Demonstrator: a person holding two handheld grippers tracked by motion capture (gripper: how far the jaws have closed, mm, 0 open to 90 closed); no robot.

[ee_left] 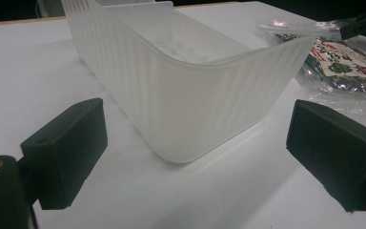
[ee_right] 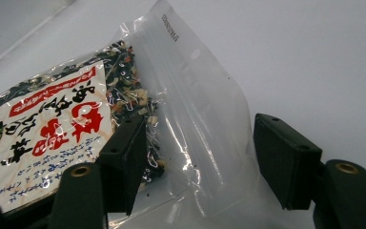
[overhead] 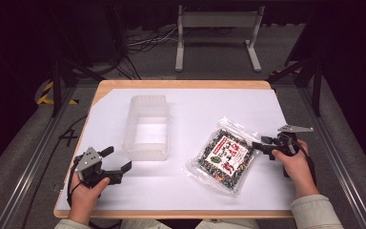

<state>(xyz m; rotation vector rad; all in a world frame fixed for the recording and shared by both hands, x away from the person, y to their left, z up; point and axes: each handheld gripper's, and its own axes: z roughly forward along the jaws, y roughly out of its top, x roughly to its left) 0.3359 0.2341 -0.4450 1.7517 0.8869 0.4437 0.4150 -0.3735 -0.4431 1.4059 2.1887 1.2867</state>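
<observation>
A clear bag of dark dried mix with a red-and-white label (overhead: 224,155) lies flat on the white sheet at the right. In the right gripper view the bag (ee_right: 66,124) has its clear sealed edge between the jaws of my right gripper (ee_right: 205,157). The jaws stand wide apart, one over the bag's dark corner, the other beside the clear edge, with no pressing visible. From above, the right gripper (overhead: 262,143) points left at the bag's right corner. My left gripper (overhead: 118,159) rests open near the front left, its jaws (ee_left: 200,143) facing the near end of a frosted plastic tub (ee_left: 181,95).
The frosted tub (overhead: 147,126) stands left of centre on the white sheet (overhead: 209,105) and looks to hold nothing. The wooden table edge frames the sheet. Beyond the table are cables and a white stand on the floor.
</observation>
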